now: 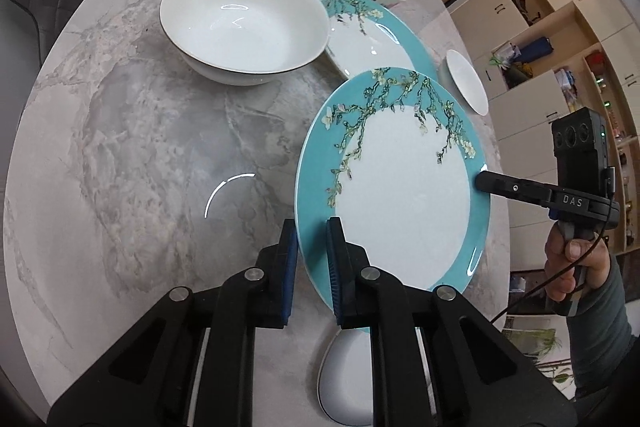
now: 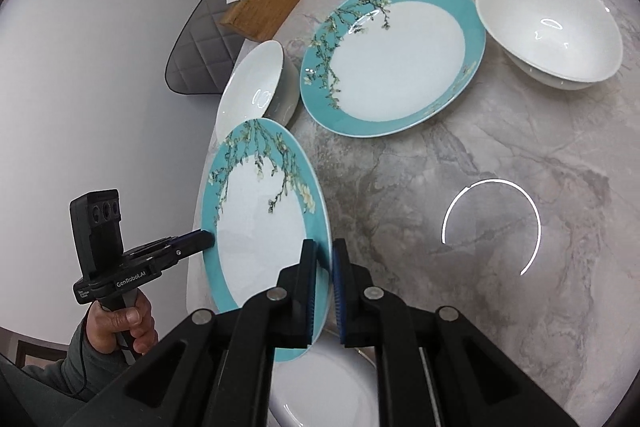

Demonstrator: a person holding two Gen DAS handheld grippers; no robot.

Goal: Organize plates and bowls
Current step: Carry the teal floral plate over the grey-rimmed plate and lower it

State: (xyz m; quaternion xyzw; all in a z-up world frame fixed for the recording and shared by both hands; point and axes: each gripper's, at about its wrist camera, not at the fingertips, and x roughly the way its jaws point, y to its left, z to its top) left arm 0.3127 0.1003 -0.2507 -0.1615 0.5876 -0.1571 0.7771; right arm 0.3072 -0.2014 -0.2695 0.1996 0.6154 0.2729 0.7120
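Left tongs and right tongs clamped on opposite rims of the blossom-patterned teal plate: advise level, synchronised carriage onto the matching plate.

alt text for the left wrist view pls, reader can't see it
Two tools grip one teal-rimmed floral plate by opposite edges: the left tool at its near rim, the right tool at its far rim. On the marble table behind lie a matching plate and a big white bowl.

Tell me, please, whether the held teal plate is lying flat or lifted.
Lifted: the teal plate is off the table, each tool clamping its rim.
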